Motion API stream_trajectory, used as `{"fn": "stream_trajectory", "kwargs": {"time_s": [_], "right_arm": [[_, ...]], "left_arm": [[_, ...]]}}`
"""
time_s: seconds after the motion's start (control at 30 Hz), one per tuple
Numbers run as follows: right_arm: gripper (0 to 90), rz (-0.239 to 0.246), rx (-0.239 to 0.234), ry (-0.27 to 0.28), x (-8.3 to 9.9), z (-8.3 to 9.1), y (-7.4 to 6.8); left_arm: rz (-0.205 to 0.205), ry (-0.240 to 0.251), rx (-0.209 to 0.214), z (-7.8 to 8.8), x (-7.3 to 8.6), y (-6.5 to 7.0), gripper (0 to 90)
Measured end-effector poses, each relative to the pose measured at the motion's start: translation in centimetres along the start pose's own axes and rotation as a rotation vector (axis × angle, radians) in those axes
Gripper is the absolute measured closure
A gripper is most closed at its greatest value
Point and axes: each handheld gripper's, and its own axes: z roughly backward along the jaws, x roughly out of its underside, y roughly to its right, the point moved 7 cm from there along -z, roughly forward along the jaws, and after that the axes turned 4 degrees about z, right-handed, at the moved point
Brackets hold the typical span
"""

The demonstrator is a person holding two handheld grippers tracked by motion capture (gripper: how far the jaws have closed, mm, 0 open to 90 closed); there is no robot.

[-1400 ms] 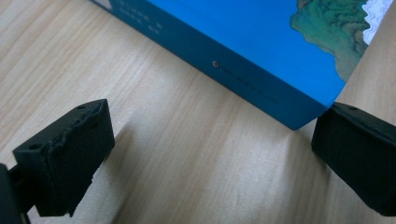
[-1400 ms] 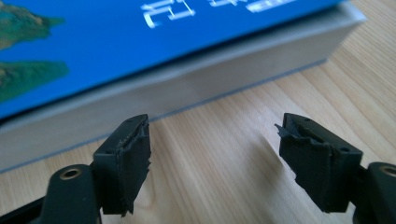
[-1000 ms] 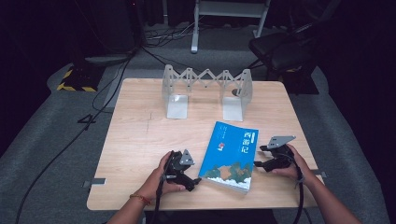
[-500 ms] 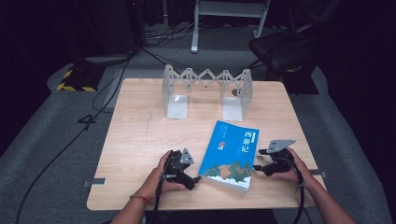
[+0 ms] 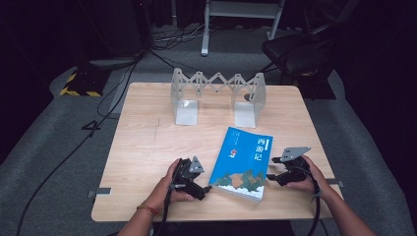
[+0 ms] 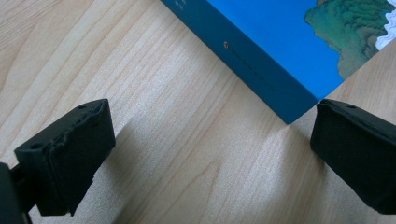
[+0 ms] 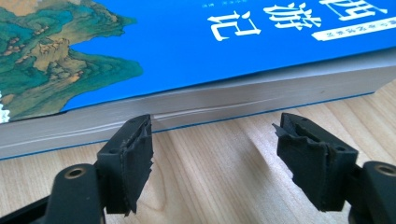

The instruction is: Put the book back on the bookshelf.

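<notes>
The book (image 5: 243, 162) lies flat, cover up, near the table's (image 5: 147, 147) near edge, right of its middle and slightly askew. The left gripper (image 5: 204, 189) rests on the wood just beside the book's near-left corner, by the spine (image 6: 261, 74), jaws wide apart with nothing between them. The right gripper (image 5: 270, 177) faces the page edge (image 7: 210, 105) on the book's right side; its jaws have just been closing a little but stand apart and empty, the tips close to the pages and low against the wood. A folding metal rack (image 5: 219, 96) stands well apart near the far edge. The likely snag: a thick book flat on the table gives the right jaws little to bite, so they may pinch only the cover or a few pages and peel it open. A push from one side alone could also slide the book toward the near edge.
</notes>
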Motion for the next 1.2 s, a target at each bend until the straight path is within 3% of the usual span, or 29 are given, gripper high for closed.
{"fn": "stream_trajectory", "kwargs": {"time_s": [0.23,0.37,0.4,0.7,1.2], "right_arm": [[27.7,-0.04,-0.024,0.055,-0.4,0.8,0.2],[29.4,-0.001,0.009,0.021,-0.4,0.6,0.0],[31.2,0.019,0.007,-0.001,-0.2,0.3,-0.2],[30.5,0.039,-0.02,-0.045,0.3,-0.5,-0.9],[32.4,0.032,-0.03,-0.014,0.2,-0.1,-0.9]], "left_arm": [[0.001,0.0,-0.002,0.0,0.0,0.0,0.4],[0.002,0.0,-0.002,0.0,0.0,0.0,0.4],[0.0,-0.001,-0.003,0.0,0.0,0.0,0.4],[0.002,0.003,-0.005,0.0,0.1,0.0,0.4],[0.002,0.002,-0.004,0.1,0.1,0.0,0.4]]}}
